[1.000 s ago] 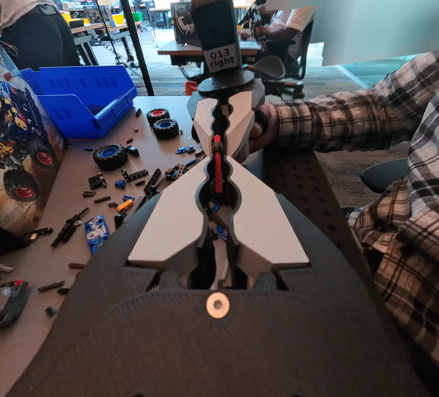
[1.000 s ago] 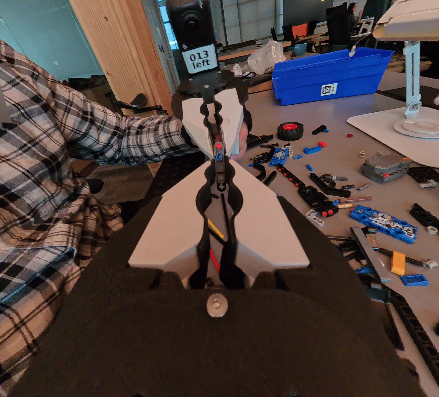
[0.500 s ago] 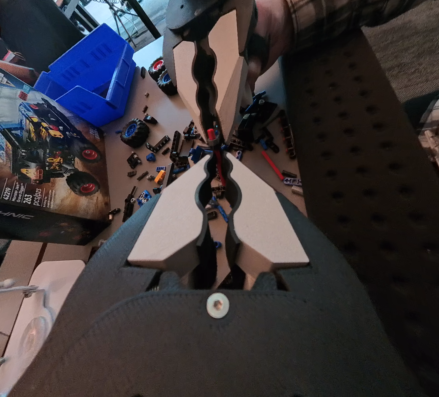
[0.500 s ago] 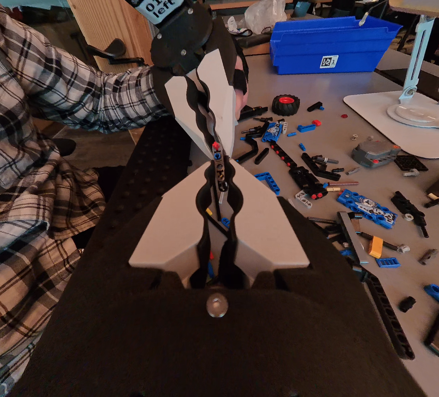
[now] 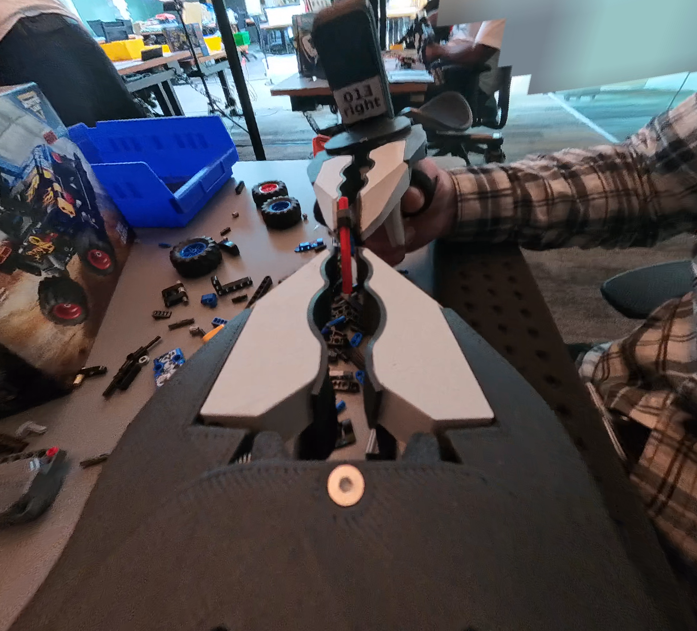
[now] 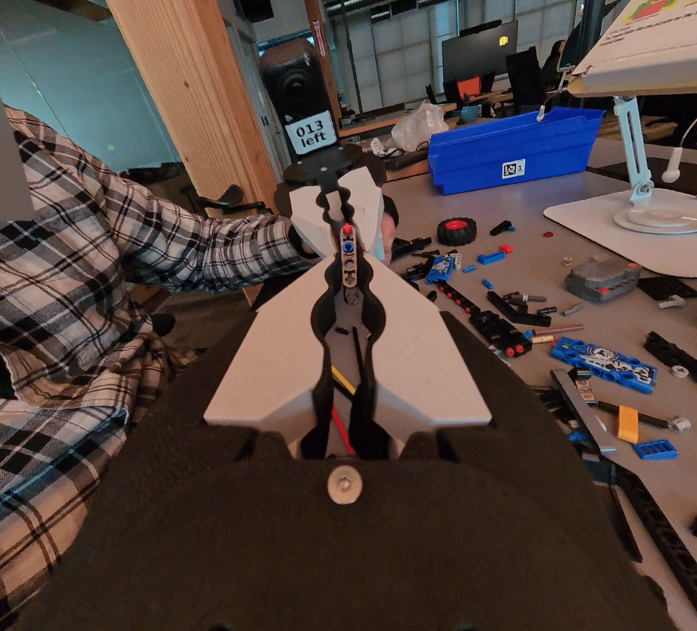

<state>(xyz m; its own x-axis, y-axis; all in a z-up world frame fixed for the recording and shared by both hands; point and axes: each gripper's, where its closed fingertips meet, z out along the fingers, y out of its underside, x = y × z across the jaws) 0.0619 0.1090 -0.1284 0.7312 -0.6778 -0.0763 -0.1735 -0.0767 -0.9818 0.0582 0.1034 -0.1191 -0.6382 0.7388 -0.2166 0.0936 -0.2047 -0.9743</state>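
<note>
Left gripper (image 5: pixel 345 254): clenched at the tips on a red axle (image 5: pixel 344 258), which stands upright between the fingers.
Right gripper (image 6: pixel 349 262): clamped on a grey perforated beam (image 6: pixel 349 267), held upright with its flat face to the right wrist camera.
Joint: the axle's red end shows in the beam's top hole; a blue pin (image 6: pixel 347 246) sits in the hole below.
Change: half a second ago both tools were pitched down toward the table (image 5: pixel 143 266). They are now level again, tip to tip above its near edge, with both grasps unchanged.
Hands: a plaid-sleeved hand (image 5: pixel 422 213) grips the right tool.
Beneath: loose black and blue parts lie scattered on the table.
Farther out: blue-hubbed tyre (image 5: pixel 196 256), blue bin (image 5: pixel 151 167), printed box (image 5: pixel 45 217), grey motor block (image 6: pixel 603 277), white stand base (image 6: pixel 603 228).
</note>
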